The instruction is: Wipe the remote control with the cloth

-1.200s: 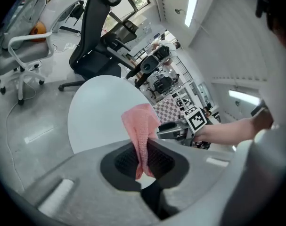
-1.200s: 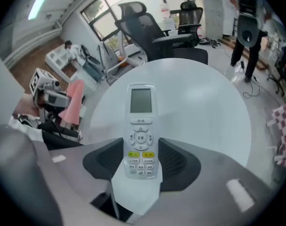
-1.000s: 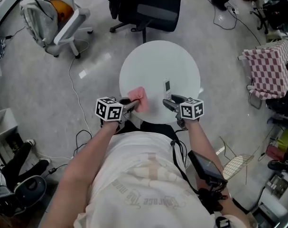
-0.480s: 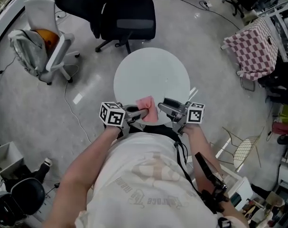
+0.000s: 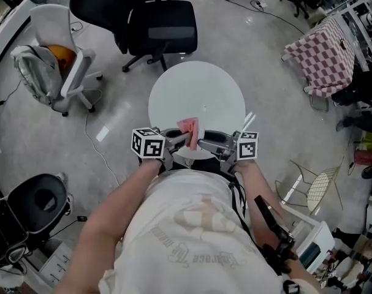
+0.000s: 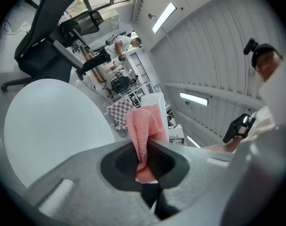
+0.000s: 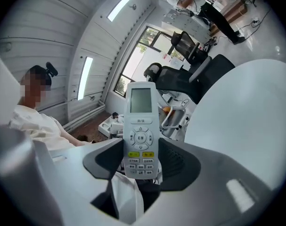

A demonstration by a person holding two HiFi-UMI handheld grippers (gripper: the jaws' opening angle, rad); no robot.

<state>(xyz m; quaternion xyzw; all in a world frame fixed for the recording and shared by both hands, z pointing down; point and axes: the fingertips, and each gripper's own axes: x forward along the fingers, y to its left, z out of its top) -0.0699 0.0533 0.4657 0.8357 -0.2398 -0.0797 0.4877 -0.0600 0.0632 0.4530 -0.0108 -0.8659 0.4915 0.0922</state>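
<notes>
Round white table (image 5: 198, 90) below, black office chair (image 5: 164, 23) beyond it, and the remote control (image 7: 140, 131) stands upright in the right gripper (image 7: 140, 166), jaws spread wide and clamped on its button end, screen uppermost. Near it, the left gripper (image 6: 145, 161) has its jaws almost together, pinching the pink cloth (image 6: 143, 126), which sticks up past them. Both grippers sit over the table's near edge.

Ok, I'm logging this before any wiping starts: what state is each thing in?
cloth: bunched, pinched between jaws, held clear of the table.
remote control: clamped at its lower buttons, display blank.
left gripper: shut on cloth.
right gripper: shut on remote control.
</notes>
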